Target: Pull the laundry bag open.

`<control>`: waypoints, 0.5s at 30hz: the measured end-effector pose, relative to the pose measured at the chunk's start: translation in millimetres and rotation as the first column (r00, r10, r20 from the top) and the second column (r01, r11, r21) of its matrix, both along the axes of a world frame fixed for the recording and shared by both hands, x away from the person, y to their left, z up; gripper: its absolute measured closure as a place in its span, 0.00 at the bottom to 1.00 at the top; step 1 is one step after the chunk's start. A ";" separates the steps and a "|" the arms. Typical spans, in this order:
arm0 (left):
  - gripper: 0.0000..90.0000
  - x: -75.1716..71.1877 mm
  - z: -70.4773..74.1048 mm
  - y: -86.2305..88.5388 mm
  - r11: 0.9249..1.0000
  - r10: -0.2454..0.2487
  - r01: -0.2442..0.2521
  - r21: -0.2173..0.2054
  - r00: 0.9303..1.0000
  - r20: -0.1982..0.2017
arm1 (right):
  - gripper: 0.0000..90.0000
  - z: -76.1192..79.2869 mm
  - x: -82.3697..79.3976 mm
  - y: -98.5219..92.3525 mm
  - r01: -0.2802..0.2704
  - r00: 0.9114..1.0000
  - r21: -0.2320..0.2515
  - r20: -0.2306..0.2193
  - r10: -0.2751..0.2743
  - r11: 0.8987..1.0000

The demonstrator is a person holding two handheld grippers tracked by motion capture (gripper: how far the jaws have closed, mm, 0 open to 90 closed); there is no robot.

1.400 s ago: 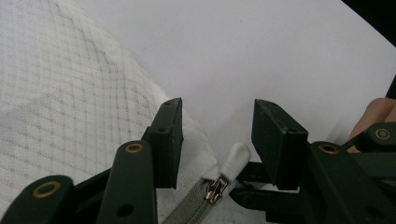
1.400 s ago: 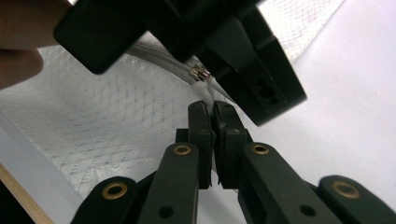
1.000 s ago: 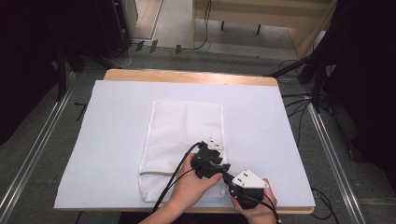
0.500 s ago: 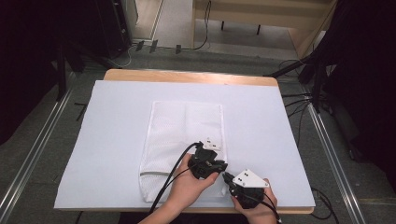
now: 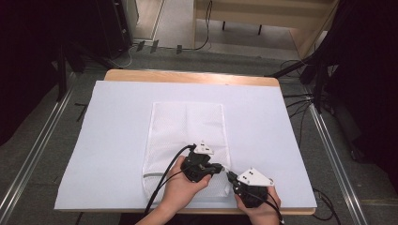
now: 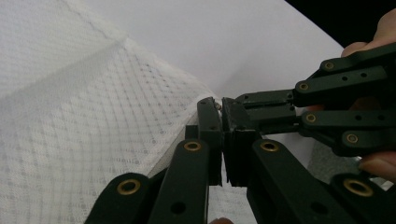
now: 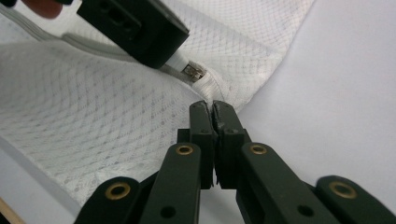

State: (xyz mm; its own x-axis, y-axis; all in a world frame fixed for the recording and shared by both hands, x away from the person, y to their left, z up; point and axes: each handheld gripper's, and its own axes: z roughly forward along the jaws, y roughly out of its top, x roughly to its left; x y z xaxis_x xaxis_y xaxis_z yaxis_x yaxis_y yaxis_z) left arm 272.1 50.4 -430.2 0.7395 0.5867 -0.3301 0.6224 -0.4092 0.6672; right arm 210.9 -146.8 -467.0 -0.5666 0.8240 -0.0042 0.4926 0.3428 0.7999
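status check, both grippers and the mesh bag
Left gripper shut on zipper pull. Right gripper shut on mesh bag corner. Bag flat on white sheet, nothing in the way.

— Any words, numbers or labels readable anywhere?
— None. The white mesh fabric bag, the white sheet covering the wooden table and the black gripper parts carry no legible marking.
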 end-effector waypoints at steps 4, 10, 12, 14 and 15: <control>0.98 -0.5 -1.3 2.1 1.000 -0.003 0.003 0.003 1.000 -0.007 | 0.99 0.5 -1.0 0.8 -0.004 1.000 -0.001 -0.005 0.004 1.000; 0.98 1.0 -2.0 7.9 1.000 -0.006 0.006 -0.021 0.999 -0.032 | 1.00 4.2 -1.0 0.2 -0.008 1.000 0.000 0.018 0.008 1.000; 0.98 0.9 -2.5 8.3 1.000 -0.005 0.004 -0.020 0.999 -0.033 | 1.00 4.3 -1.1 0.3 -0.008 1.000 0.001 0.018 0.008 1.000; 0.98 0.7 -3.6 9.9 1.000 -0.005 0.004 -0.021 0.999 -0.038 | 1.00 4.4 -1.3 0.4 -0.013 1.000 -0.001 0.016 0.013 1.000; 0.98 0.7 -4.1 10.5 1.000 -0.004 0.004 -0.020 0.999 -0.038 | 1.00 4.4 -1.3 0.4 -0.013 1.000 -0.001 0.016 0.013 1.000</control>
State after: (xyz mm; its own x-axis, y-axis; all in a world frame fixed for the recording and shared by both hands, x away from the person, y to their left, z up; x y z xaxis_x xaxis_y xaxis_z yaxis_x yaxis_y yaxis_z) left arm 272.8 60.9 -434.3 0.7285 0.5770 -0.3692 0.6458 -0.3988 0.6511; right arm 209.6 -146.4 -462.6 -0.5772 0.8165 -0.0139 0.4755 0.3499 0.8071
